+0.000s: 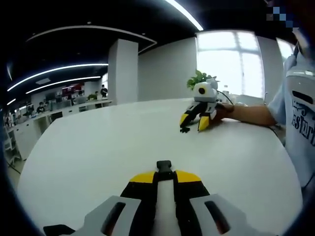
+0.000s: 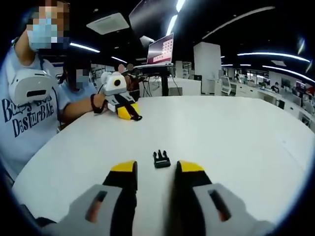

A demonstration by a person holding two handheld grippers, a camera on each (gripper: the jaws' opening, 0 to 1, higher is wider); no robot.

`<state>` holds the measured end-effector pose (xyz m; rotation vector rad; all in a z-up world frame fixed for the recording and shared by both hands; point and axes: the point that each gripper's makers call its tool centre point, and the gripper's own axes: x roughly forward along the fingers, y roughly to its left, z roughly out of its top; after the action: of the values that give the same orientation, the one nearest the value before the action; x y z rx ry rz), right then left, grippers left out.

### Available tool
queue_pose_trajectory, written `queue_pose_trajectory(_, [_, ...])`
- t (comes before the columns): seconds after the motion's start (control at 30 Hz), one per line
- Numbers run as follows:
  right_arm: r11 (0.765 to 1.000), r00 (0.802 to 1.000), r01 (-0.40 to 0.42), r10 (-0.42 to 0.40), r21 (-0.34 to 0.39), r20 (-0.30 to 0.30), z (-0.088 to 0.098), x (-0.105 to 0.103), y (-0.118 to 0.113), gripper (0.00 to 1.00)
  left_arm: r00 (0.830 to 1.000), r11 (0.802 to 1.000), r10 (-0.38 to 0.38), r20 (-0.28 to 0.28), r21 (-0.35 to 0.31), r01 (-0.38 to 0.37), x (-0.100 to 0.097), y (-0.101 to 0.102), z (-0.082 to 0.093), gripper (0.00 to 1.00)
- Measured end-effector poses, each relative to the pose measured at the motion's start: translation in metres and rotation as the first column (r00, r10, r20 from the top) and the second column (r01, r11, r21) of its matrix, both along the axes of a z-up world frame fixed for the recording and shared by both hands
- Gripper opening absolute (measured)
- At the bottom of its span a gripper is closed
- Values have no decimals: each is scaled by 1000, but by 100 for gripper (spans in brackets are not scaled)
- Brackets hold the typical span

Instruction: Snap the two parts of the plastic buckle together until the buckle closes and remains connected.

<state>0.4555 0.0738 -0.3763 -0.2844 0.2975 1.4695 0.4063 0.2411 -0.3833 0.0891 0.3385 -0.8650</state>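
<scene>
In the left gripper view, the left tongs [image 1: 164,173] are clenched on a black plastic buckle half [image 1: 164,167]; only its tip protrudes, the rest hidden between the yellow-tipped jaws. In the right gripper view, the right tongs [image 2: 155,170] stand released, jaws apart, and the other buckle part [image 2: 161,159], small, black and pronged, lies just beyond them on the smooth white counter [image 2: 236,132]. Its finer shape is indistinct.
</scene>
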Motion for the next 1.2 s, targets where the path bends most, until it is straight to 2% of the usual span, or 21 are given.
queue_pose_trajectory(0.07, [1000,1000,2,-1,-7,31,-1,3,-1,28,1000,1000,-10,0,0,10,-2,-2,0,12])
queue_pose_trajectory(0.17, [1000,999,5,-5,-2,36,-1,4,-1,27,999,999,-35,2,0,35,-5,-5,1,12])
queue_pose_trajectory(0.5, [1000,998,-23,23,-2,50,-2,2,1,12,997,997,-78,1,-1,78,-12,-10,2,12])
queue_pose_trajectory(0.8, [1000,999,-5,6,-7,46,-3,5,1,11,996,996,-84,2,-1,84,-13,-11,2,12])
queue_pose_trajectory(0.97, [1000,999,-21,22,-17,46,-2,0,1,11,993,993,-119,5,-1,119,-19,-16,2,12])
queue_pose_trajectory(1.1, [999,998,-10,12,-32,59,-2,0,-1,11,993,993,-121,4,-2,121,-19,-17,1,12])
queue_pose_trajectory(1.2, [1000,999,-7,7,5,34,6,-3,2,11,993,993,-121,5,-2,121,-19,-17,1,12])
